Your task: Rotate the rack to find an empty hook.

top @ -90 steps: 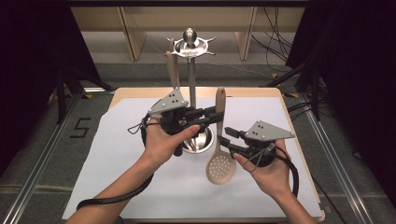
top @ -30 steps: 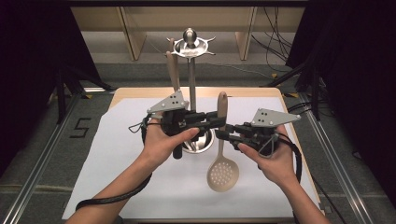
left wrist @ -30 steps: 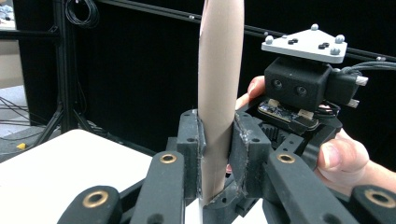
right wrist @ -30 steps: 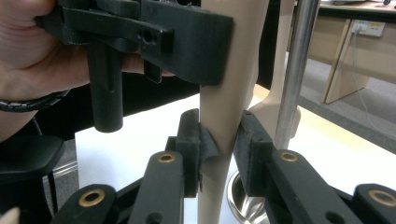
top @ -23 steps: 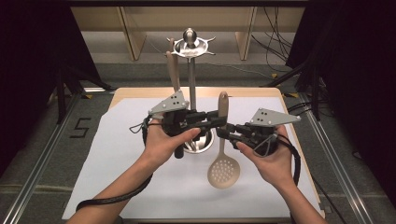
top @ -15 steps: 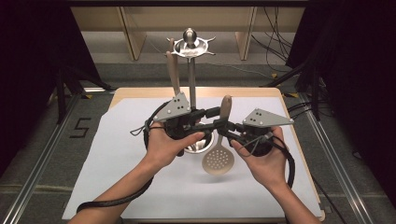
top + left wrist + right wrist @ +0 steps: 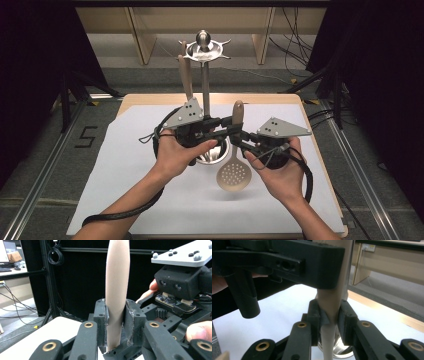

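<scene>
Together, your left gripper (image 7: 226, 125) and right gripper (image 7: 240, 141) clamp the slotted spoon's (image 7: 233, 172) handle, forearms angled inward, left jaws just closing

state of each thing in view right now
skimmer spoon: upright, off the table, wooden handle gripped by both tongs
left tongs: shut on the handle
right tongs: shut on the handle, lower down
utensil stand: upright, another wooden-handled utensil hanging on it
</scene>
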`<action>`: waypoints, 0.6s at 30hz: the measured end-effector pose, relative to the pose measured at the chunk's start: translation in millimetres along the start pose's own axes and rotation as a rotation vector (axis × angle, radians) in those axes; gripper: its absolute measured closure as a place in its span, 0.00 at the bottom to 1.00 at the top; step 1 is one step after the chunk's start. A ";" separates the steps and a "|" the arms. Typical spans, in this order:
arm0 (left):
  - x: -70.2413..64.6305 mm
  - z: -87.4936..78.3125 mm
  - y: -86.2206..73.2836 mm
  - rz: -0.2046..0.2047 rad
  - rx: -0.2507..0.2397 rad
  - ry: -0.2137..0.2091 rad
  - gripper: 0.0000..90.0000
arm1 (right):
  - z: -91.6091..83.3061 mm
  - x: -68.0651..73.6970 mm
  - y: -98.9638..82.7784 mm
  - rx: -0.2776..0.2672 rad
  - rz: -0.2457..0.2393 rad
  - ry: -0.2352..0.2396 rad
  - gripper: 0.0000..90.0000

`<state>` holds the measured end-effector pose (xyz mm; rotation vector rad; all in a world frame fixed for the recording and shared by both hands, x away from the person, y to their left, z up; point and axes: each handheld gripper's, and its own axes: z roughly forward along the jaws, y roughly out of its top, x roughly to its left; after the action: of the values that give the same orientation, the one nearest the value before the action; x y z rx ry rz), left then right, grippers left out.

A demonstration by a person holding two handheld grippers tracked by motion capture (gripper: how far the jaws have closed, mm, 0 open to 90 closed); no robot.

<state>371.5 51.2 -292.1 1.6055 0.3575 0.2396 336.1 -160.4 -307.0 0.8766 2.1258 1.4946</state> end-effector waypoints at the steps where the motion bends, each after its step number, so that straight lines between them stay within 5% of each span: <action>1: 0.9 -0.9 0.7 -0.007 0.001 -0.006 0.81 | 0.1 0.5 0.2 -0.009 -0.002 0.004 0.83; 10: 12.7 -11.3 4.8 -0.013 -0.013 -0.013 0.82 | -18.3 -6.7 -8.9 -0.065 -0.067 0.019 0.63; 12: 15.5 -13.3 5.5 -0.014 -0.017 -0.024 0.82 | -28.6 -10.0 -15.8 -0.057 -0.016 0.012 0.61; 18: 21.3 -17.7 7.5 -0.005 -0.016 -0.042 0.82 | -44.0 -34.3 -38.4 -0.031 0.018 -0.049 0.61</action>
<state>385.4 75.2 -284.8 1.5915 0.3270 0.2039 322.8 -223.2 -328.6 0.9147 2.0594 1.4954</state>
